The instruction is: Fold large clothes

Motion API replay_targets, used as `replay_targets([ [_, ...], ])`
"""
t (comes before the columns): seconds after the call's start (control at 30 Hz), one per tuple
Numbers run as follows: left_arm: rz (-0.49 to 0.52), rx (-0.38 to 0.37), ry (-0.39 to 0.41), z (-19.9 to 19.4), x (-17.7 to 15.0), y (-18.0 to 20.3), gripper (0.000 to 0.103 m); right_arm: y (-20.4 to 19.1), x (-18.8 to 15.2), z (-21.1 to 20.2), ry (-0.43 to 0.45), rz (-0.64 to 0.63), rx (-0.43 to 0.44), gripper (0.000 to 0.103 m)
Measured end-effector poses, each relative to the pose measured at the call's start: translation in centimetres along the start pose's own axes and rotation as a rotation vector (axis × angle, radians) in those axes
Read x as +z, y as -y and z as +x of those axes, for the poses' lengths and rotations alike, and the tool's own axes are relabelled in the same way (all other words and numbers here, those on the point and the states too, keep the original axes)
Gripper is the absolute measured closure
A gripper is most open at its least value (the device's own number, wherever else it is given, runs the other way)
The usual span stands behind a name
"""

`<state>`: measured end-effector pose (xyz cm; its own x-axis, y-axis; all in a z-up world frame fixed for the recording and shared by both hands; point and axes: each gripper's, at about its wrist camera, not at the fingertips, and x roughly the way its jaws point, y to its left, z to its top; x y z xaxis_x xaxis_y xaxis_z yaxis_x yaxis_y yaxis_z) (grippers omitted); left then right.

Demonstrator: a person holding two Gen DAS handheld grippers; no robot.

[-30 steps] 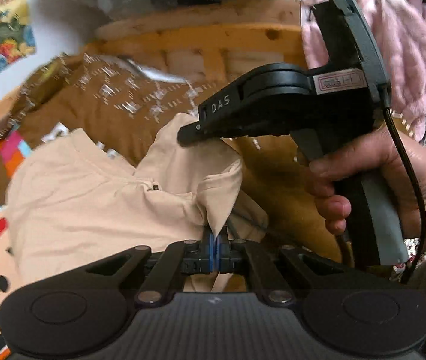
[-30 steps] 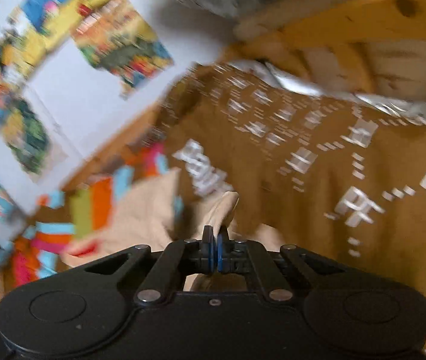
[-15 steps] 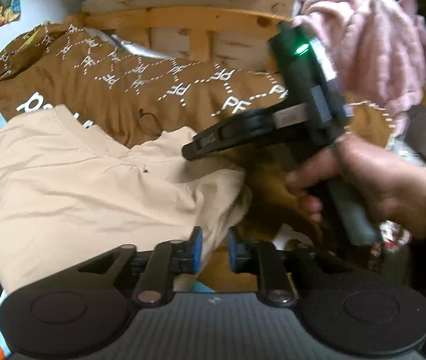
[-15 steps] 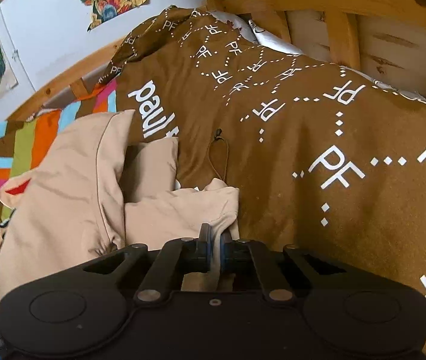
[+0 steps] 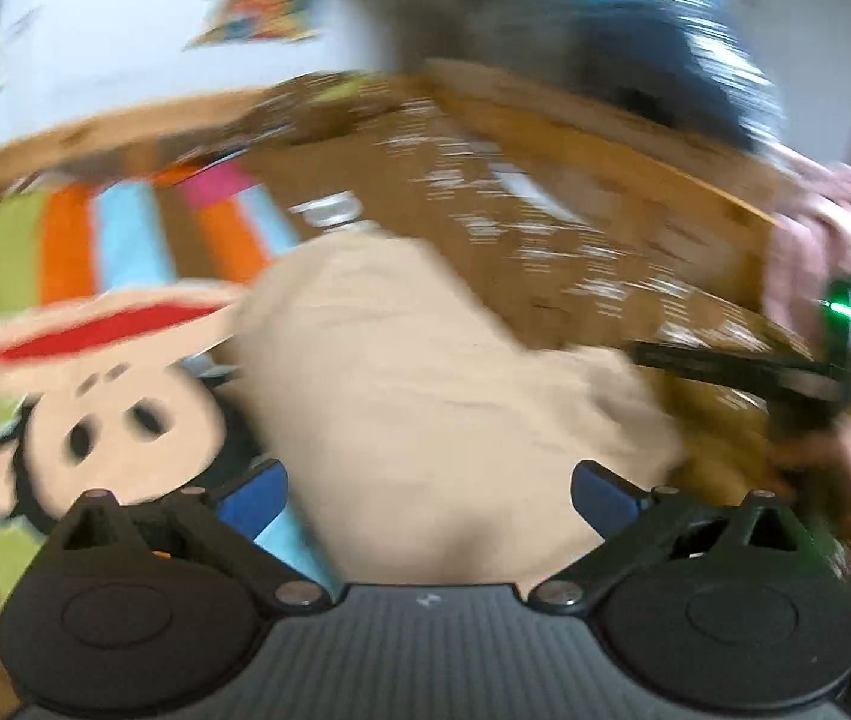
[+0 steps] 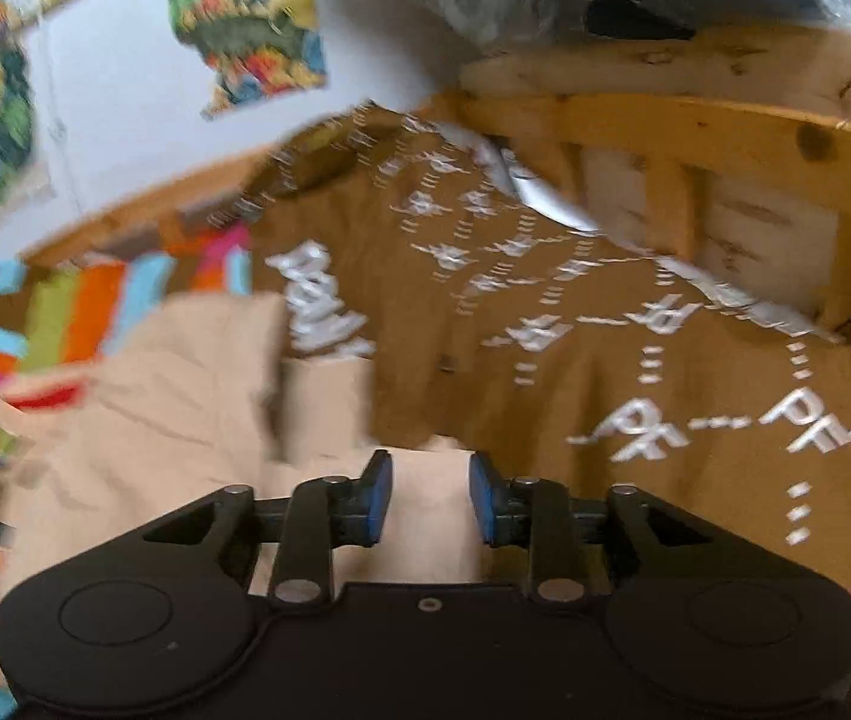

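On the left of the bed lies a multicoloured striped blanket with a cartoon monkey face (image 5: 95,408); the beige cotton garment (image 5: 425,372) rests on it and runs rightward onto the brown bedspread printed with white letters (image 6: 635,360), which reaches the wooden slatted bed frame (image 6: 695,138) at the far edge. The garment appears gathered into a compact, roughly rectangular heap with a narrower panel lying along its right side, so at least one fold seems made; edges look uneven, though motion blur limits inspection. The left gripper (image 5: 428,492) stands wide open above the near part of the garment, holding nothing. The right gripper (image 6: 428,504) is partly open, its blue pads (image 6: 378,498) either side of the cloth's right edge but not clamped on it. In my judgement the task is partway: further folding and squaring of the heap is outstanding.
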<state>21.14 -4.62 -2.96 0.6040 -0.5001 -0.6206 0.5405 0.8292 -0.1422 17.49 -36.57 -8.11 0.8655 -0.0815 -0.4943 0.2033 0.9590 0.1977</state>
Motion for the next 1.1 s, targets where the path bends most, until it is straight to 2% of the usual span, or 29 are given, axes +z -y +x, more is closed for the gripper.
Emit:
replay_targets([
  [0.07, -0.109, -0.012, 0.017, 0.8, 0.1, -2.2, 0.001, -0.3, -0.1, -0.1, -0.024, 0.057, 0.109, 0.047],
  [0.17, -0.288, -0.078, -0.001, 3.0, -0.1, -5.5, 0.001, -1.1, -0.4, 1.1, -0.117, 0.092, 0.178, 0.042],
  [0.27, -0.360, -0.116, -0.049, 5.0, -0.5, -7.3, 0.001, -2.3, -0.8, 2.0, -0.195, 0.018, 0.136, 0.042],
  [0.33, -0.360, -0.134, -0.080, 5.9, -1.0, -7.6, 0.001, -2.9, -0.9, 2.1, -0.233, -0.020, 0.106, 0.045],
  [0.43, -0.326, -0.150, -0.121, 6.7, -1.9, -7.1, 0.001, -3.3, -1.2, 1.9, -0.276, -0.037, 0.111, 0.077],
  [0.47, -0.310, -0.144, -0.134, 7.2, -2.0, -6.9, 0.002, -3.6, -1.4, 1.7, -0.290, -0.049, 0.103, 0.079],
  [0.6, -0.275, -0.155, -0.183, 8.1, -2.5, -6.3, 0.003, -4.5, -2.5, 1.2, -0.350, -0.152, 0.061, 0.082],
  [0.8, -0.256, -0.137, -0.240, 9.5, -3.4, -6.0, 0.003, -4.8, -4.0, 1.2, -0.391, -0.206, 0.001, 0.082],
  [0.93, -0.259, -0.117, -0.259, 10.2, -4.2, -5.9, 0.002, -5.1, -3.8, 0.3, -0.347, -0.201, -0.013, 0.079],
  [0.97, -0.265, -0.117, -0.260, 10.2, -4.2, -6.1, 0.002, -5.3, -3.2, -0.2, -0.325, -0.211, -0.016, 0.076],
  [1.1, -0.290, -0.122, -0.265, 10.4, -4.4, -6.2, 0.002, -7.6, 0.9, -1.0, -0.210, -0.326, 0.004, 0.076],
])
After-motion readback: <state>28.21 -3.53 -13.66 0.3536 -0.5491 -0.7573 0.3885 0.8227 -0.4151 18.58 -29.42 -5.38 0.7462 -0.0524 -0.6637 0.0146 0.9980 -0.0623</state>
